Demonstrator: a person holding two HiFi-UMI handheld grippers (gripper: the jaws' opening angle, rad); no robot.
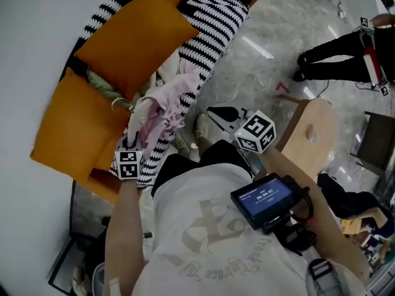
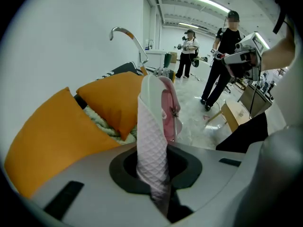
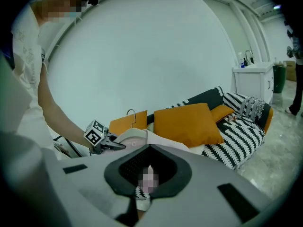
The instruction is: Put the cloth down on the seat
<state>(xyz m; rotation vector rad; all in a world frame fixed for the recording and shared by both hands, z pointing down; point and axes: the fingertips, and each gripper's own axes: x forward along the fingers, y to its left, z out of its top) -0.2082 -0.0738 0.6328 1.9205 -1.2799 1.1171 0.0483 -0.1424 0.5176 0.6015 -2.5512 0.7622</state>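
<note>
Sofa point(image 1: 92, 134) with orange cushions point(image 1: 133, 39) and a black-and-white striped throw point(image 1: 213, 23) stands along a white wall, a person in a pale T-shirt point(image 1: 203, 233) at its front. Pink cloth point(image 1: 165, 106) on a hanger point(image 2: 125, 34) is over the seat's front edge beside the cushions, the left gripper point(image 1: 131, 143) clamped on its quilted fabric; whether it rests on the seat is unclear. Right gripper point(image 1: 215, 113) hangs apart over the floor, jaws together on nothing

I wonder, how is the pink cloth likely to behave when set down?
Probably floppy: the cloth hangs in loose folds from the left gripper. It looks thin and light, so it should slump flat on the sofa.
</note>
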